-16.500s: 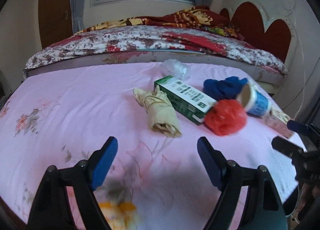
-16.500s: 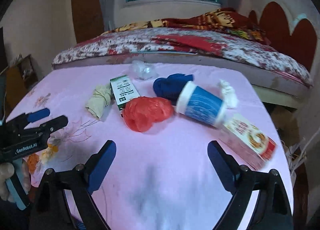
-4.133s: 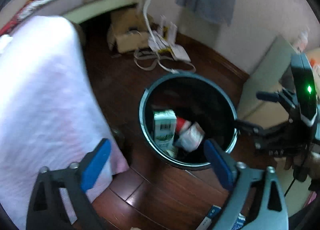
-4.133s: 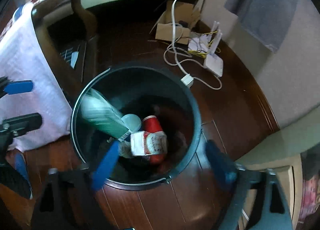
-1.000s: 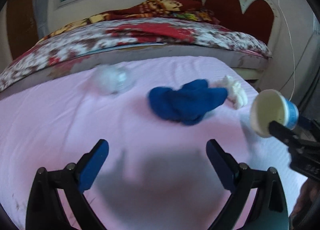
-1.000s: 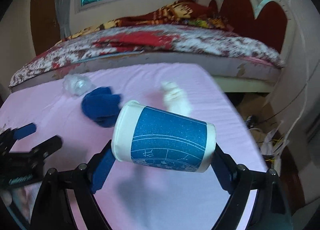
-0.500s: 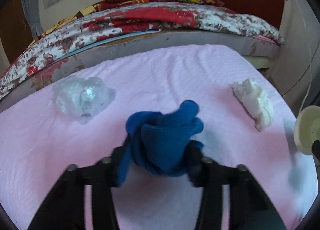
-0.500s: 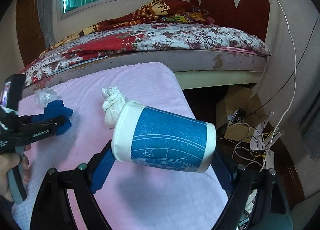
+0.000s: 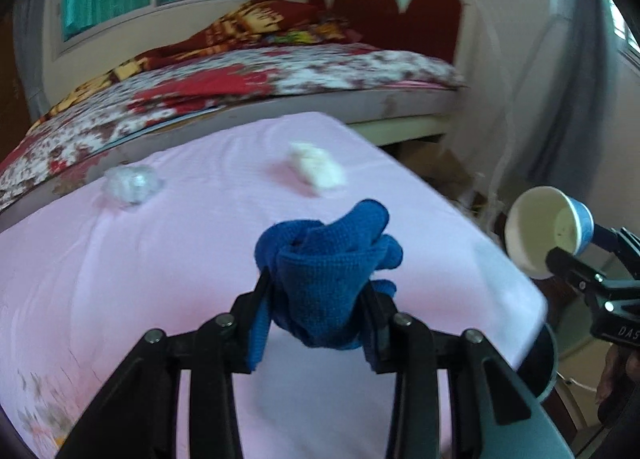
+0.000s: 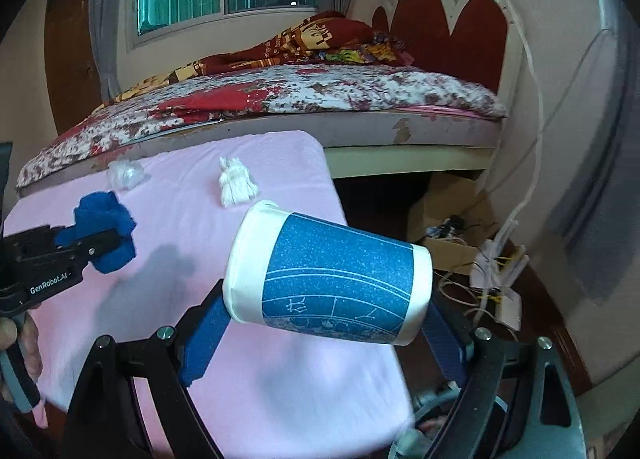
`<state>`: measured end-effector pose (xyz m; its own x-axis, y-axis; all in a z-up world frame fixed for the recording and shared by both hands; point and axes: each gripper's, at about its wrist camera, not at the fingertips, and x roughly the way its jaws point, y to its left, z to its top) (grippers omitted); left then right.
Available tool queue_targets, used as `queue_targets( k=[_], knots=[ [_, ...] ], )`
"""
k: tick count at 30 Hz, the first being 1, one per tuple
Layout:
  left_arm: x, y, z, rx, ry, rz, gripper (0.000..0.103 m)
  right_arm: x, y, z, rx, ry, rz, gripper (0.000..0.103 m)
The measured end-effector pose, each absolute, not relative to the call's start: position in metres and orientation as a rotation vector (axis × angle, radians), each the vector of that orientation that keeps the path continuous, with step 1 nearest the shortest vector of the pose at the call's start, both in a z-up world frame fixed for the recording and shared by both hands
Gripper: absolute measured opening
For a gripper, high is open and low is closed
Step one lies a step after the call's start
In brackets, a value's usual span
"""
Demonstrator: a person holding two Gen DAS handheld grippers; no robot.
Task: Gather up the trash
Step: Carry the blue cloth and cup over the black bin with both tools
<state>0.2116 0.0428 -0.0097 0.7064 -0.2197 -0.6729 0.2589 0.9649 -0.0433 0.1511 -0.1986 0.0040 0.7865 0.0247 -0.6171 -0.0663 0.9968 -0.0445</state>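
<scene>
The left gripper (image 9: 316,299) was closed on a blue cloth (image 9: 332,271) and held it above the pink-covered table (image 9: 160,259). The right gripper (image 10: 324,323) was clamped on a blue and white paper cup (image 10: 332,275), which lay sideways between its fingers beyond the table's right edge. A white crumpled tissue (image 9: 318,169) lay near the far right corner, and a clear plastic wad (image 9: 130,183) near the far edge.

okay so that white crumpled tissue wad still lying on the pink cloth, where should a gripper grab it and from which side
Probably from above, across the narrow middle of the white crumpled tissue wad. It lies flat and elongated on the pink tablecloth, standing alone, so fingers can straddle its short width.
</scene>
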Motion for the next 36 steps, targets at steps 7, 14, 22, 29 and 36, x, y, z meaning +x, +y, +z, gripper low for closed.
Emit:
queue_targets(
  k=[7,14,22,29,36],
  knots=[
    [0.159,-0.018,-0.001,0.106,0.727,-0.389,0.039,0.071,-0.255,0.016,-0.047,0.649,0.018,0.090],
    [0.123,-0.081,-0.006,0.163,0.740,-0.520,0.039,0.017,-0.317,0.008,-0.047,0.676,-0.069,0.090],
    [0.105,-0.142,-0.026,0.235,0.780,-0.656,0.039,-0.021,-0.382,-0.021,-0.027,0.728,-0.138,0.090],
    [0.099,-0.189,-0.063,0.299,0.872,-0.760,0.039,-0.030,-0.414,-0.063,-0.074,0.833,-0.151,0.090],
    [0.110,-0.233,-0.116,0.362,0.984,-0.805,0.039,-0.024,-0.445,-0.112,-0.091,0.931,-0.105,0.090]
  ],
)
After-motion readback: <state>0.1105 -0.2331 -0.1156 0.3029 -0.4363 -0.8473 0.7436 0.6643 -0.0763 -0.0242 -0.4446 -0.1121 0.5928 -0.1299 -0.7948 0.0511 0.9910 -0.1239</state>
